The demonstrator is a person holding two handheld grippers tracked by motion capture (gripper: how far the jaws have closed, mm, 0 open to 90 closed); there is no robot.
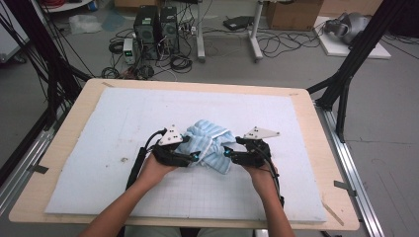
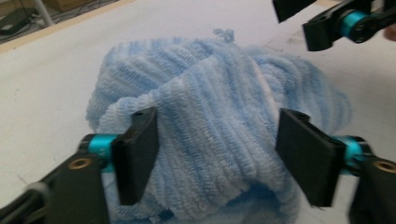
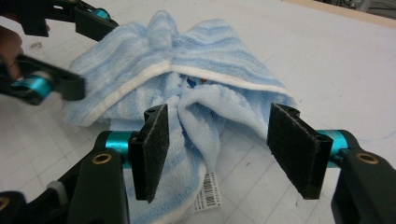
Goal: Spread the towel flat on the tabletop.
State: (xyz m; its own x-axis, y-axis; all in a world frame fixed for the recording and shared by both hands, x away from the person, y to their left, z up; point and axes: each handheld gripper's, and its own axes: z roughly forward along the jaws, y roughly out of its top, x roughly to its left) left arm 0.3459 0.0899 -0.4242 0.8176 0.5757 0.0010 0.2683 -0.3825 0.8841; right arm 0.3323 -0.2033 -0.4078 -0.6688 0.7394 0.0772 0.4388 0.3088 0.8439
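Note:
A crumpled light-blue striped towel (image 1: 210,140) lies in a heap at the middle of the white mat. My left gripper (image 1: 192,158) is at the towel's left side, jaws wide open around a thick bunch of the cloth (image 2: 219,116). My right gripper (image 1: 228,154) is at the towel's right side, also open. In the right gripper view a hanging fold of the towel (image 3: 205,126) sits between its pads (image 3: 152,149). A white barcode label (image 3: 208,191) shows at the towel's lower edge. The towel's white hem (image 3: 140,79) runs across its top.
The white gridded mat (image 1: 123,128) covers most of a wooden table (image 1: 69,133). Black frame posts (image 1: 346,74) stand at both back corners. Computer towers (image 1: 155,27), cables and cardboard boxes (image 1: 294,12) are on the floor beyond the table.

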